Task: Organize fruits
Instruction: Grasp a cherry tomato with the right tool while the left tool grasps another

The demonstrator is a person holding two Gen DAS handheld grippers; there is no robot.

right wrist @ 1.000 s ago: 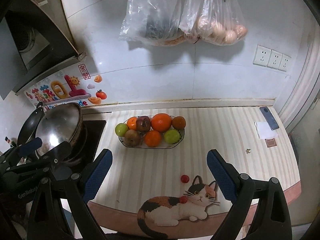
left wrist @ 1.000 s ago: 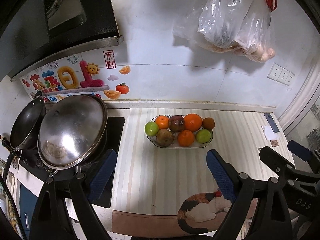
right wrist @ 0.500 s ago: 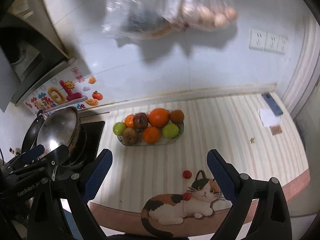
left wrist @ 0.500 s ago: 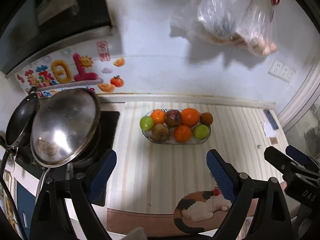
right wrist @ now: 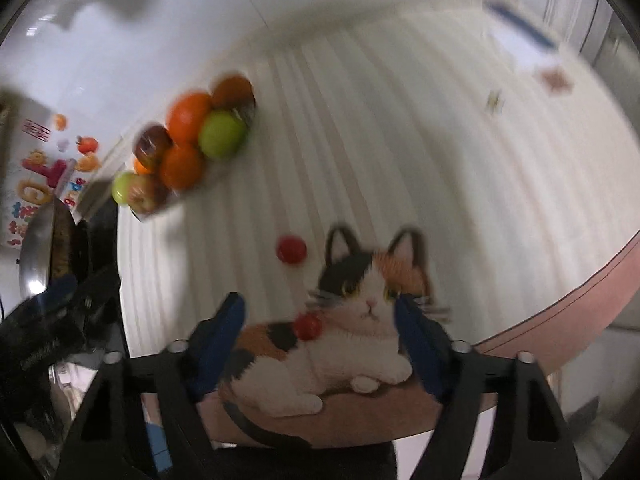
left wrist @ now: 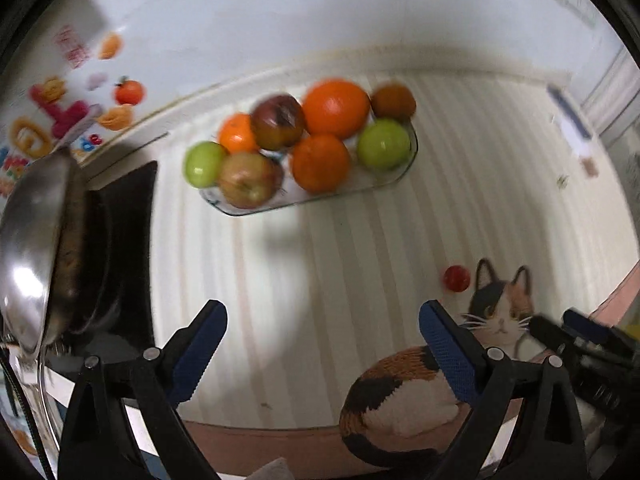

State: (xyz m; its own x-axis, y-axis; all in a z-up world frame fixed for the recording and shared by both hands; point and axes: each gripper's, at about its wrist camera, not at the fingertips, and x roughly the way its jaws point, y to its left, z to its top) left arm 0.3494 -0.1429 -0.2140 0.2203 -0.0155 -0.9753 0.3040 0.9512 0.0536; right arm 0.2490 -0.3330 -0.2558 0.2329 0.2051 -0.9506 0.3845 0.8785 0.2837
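Left gripper (left wrist: 323, 340): hovering over bare striped counter (left wrist: 480, 184), fingers spread, gripping nothing.
Right gripper (right wrist: 320, 336): fingers spread wide, hanging above the printed cat (right wrist: 344, 344), empty.
Fruit dish (left wrist: 396, 174): sitting near the back wall, holding oranges, green apples and red apples.
Small red fruit (right wrist: 291, 249): lying loose on the counter, beside the cat's ear.
Wok (left wrist: 36, 248): sitting left of the dish.

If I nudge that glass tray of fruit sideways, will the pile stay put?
Probably not all of it. The big orange sits high, resting on other fruit, so a jolt could send it rolling. The glass tray has a low rim, which likely won't stop round fruit. It should slide easily on the smooth striped counter, so push slowly.
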